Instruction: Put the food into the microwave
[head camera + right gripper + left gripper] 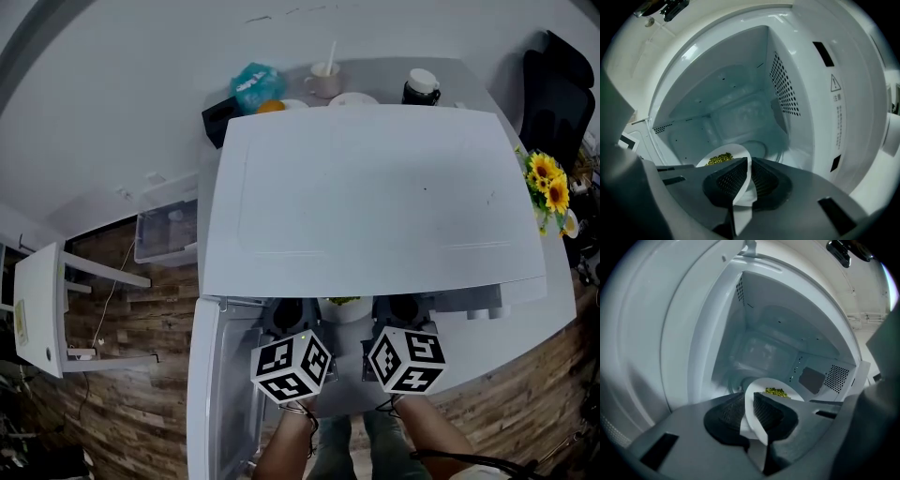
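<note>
Glossy microwave; left gripper and right gripper pinch round plate.

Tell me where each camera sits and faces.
Head view: on the head, steeply down onto the microwave top; marker cubes, forearms show.
Left gripper view: on left claw, into the cavity; claw shut on plate.
Right gripper view: on right claw, same aim, same plate.
Gripper views share plate, green food.

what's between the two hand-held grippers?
The white plate of green food, seen in head view between left hand-held gripper and right hand-held gripper.
</note>
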Demonstrator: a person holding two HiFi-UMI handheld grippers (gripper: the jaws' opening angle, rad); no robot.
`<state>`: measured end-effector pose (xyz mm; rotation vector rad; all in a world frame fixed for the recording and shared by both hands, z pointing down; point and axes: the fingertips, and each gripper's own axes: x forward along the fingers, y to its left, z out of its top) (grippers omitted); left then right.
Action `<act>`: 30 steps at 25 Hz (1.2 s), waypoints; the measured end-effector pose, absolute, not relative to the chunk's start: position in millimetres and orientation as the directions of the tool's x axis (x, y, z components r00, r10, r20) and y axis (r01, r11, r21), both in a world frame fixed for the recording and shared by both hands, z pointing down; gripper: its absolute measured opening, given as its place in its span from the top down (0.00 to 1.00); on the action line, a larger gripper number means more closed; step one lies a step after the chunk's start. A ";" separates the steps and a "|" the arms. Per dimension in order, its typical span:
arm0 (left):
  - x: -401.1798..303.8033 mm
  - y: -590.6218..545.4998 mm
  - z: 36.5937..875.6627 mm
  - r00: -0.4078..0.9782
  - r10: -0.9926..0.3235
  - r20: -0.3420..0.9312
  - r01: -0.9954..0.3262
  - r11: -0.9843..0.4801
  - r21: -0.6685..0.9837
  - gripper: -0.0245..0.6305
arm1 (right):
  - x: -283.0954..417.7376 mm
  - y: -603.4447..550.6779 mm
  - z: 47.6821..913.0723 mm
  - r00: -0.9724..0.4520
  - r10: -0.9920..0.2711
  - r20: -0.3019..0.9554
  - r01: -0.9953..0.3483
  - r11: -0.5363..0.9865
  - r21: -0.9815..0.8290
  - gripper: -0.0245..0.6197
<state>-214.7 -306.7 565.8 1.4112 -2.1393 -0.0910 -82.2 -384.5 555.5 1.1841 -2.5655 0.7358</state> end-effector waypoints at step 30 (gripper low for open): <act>-220.5 -312.8 573.4 -0.361 -0.850 0.382 -0.818 0.486 0.308 0.87 | -80.3 -395.3 564.0 -0.589 -0.714 0.378 -0.807 0.489 -0.333 0.90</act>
